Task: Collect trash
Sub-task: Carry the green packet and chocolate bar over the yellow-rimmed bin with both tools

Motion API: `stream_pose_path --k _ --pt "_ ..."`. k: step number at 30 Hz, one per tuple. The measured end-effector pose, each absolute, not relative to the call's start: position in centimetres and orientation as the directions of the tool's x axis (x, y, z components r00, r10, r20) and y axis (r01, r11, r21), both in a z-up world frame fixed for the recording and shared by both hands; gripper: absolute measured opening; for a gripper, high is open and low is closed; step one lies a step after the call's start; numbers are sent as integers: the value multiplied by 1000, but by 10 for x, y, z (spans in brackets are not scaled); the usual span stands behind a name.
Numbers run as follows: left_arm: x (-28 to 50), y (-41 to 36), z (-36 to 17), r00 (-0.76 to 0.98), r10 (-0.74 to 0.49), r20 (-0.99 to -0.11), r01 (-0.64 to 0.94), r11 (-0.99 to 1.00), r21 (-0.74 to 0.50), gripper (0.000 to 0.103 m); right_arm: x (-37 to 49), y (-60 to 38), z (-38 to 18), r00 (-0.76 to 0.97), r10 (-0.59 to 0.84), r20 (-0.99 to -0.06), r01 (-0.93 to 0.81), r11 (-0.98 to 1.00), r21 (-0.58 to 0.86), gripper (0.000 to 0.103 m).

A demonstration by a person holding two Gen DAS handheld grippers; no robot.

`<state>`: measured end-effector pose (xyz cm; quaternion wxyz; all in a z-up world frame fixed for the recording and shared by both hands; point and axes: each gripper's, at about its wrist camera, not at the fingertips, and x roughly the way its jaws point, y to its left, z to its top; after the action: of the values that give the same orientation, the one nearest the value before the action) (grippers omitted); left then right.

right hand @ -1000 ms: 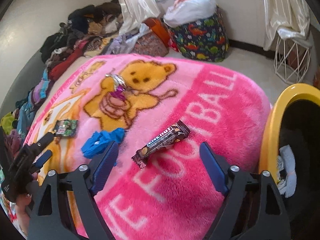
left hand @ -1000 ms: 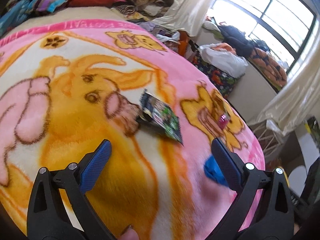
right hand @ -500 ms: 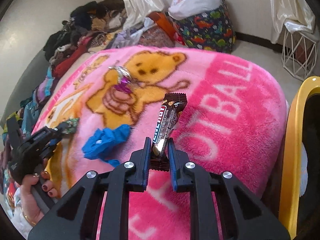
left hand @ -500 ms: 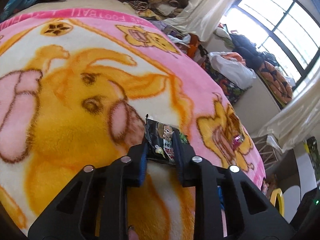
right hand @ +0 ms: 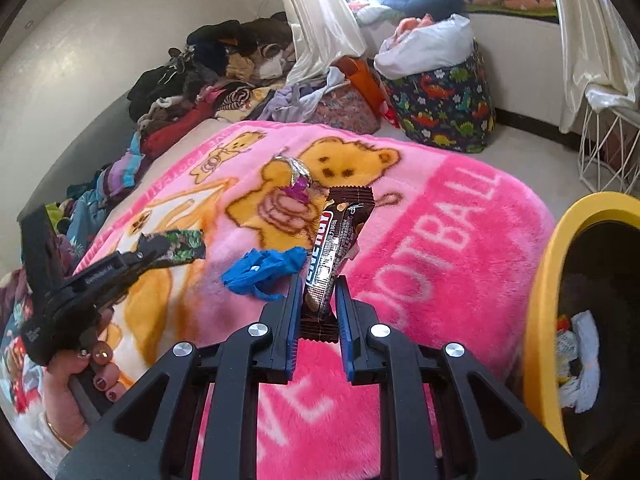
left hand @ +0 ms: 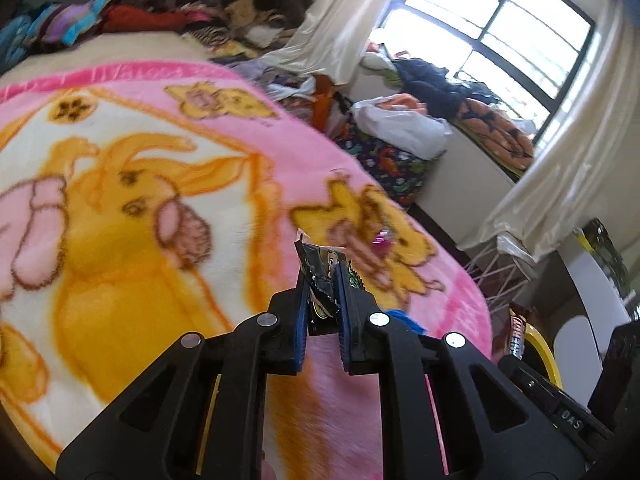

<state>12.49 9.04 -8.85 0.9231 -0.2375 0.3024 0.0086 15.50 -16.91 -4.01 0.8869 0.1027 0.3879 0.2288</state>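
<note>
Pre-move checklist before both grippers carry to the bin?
1. Left gripper shut on green-black wrapper: ok.
2. Right gripper shut on chocolate bar wrapper: ok.
3. Both wrappers lifted off the blanket: ok.
4. Yellow bin mouth open, room inside: ok.
5. Bed cleared: not ok; blue glove and purple foil wrapper lie there.
6. Grip firmness: cannot tell.

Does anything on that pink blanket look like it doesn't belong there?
Yes: a crumpled blue glove and a purple foil wrapper lie on the blanket, litter on bedding.
</note>
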Motion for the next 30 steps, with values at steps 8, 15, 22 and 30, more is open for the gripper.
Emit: stream_pose_path --k 8,15,22,30 --pt "115 63 -61 836 -174 -520 -64 911 -407 8 143 -200 -23 635 469 -614 -288 881 374 16" --pt "111 40 -50 836 -219 -503 0 917 -399 8 136 -229 -6 681 448 -580 -252 886 390 16" --pt "109 15 -43 829 -268 -490 65 918 -392 8 127 -254 2 716 413 -563 -210 896 390 16" --pt "108 -14 -36 816 -323 -480 138 914 -381 7 118 -280 6 742 381 -552 -164 901 402 16"
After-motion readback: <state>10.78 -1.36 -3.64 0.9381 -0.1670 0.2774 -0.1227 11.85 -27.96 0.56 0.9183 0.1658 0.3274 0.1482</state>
